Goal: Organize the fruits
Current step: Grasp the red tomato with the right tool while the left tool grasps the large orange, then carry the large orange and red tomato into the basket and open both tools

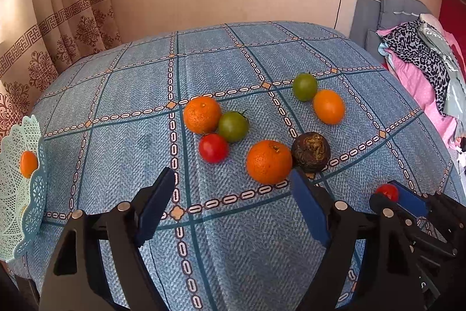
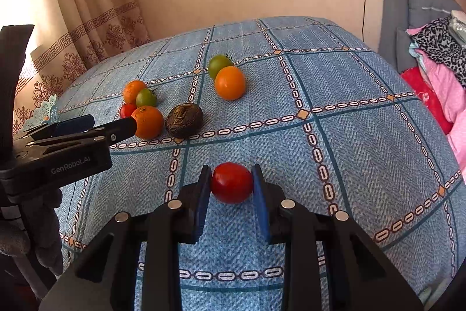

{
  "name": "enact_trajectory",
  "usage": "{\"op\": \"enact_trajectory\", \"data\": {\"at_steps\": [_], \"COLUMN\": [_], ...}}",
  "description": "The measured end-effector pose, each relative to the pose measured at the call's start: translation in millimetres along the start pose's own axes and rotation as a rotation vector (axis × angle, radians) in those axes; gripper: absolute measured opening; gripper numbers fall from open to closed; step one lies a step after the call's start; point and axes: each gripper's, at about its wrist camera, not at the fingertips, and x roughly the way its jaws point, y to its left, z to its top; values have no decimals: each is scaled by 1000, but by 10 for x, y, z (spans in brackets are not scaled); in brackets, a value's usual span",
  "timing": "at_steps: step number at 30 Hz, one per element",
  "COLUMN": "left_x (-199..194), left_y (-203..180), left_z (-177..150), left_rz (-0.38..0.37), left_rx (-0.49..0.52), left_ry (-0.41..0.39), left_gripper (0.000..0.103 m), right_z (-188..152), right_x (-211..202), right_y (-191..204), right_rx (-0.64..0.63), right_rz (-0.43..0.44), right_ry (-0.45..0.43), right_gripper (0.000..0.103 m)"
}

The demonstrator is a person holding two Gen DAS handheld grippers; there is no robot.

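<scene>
At the table's left edge a pale blue lattice basket (image 1: 17, 194) stands tilted with one small orange (image 1: 28, 163) in it. Between the basket and the fruit cluster lies a broad stretch of bare blue checked tablecloth (image 1: 122, 142). The left gripper (image 1: 233, 203) hangs with its jaws spread wide and nothing between them, its right finger close beside a large orange (image 1: 268, 161). Beyond it, a second orange (image 1: 202, 114), a green tomato (image 1: 233, 126) and a red tomato (image 1: 213, 147) touch one another in a clump. A dark brown wrinkled fruit (image 1: 310, 152) sits against the large orange. Further back, another green tomato (image 1: 304, 86) touches a smooth orange fruit (image 1: 328, 106). To the right, the right gripper (image 2: 231, 184) is clamped on a red tomato (image 2: 231, 182), well apart from the others, with open cloth all round it up to the table's right edge.
</scene>
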Motion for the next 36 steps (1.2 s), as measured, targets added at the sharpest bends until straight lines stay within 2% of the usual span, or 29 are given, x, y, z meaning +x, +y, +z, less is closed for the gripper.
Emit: {"op": "enact_trajectory", "data": {"at_steps": [4, 6, 10, 15, 17, 25, 36], "left_x": [131, 181, 236, 298, 315, 158, -383], "left_y": [-96, -133, -199, -218, -216, -170, 51], "left_z": [37, 55, 66, 42, 34, -45, -130], "left_rz": [-14, -31, -49, -70, -79, -91, -51], "left_rx": [29, 35, 56, 56, 54, 35, -8], "left_ry": [21, 19, 25, 38, 42, 30, -54], "left_gripper": [67, 67, 57, 57, 40, 39, 39], "right_z": [16, 16, 10, 1, -4, -4, 2], "right_x": [4, 8, 25, 41, 40, 5, -139], "right_y": [-56, -59, -50, -46, -42, -24, 59], "right_rx": [23, 23, 24, 25, 24, 28, 12], "right_rz": [-3, -3, 1, 2, 3, 27, 43], "right_ry": [-2, -2, 1, 5, 4, -10, -42], "right_gripper": [28, 28, 28, 28, 28, 28, 28]}}
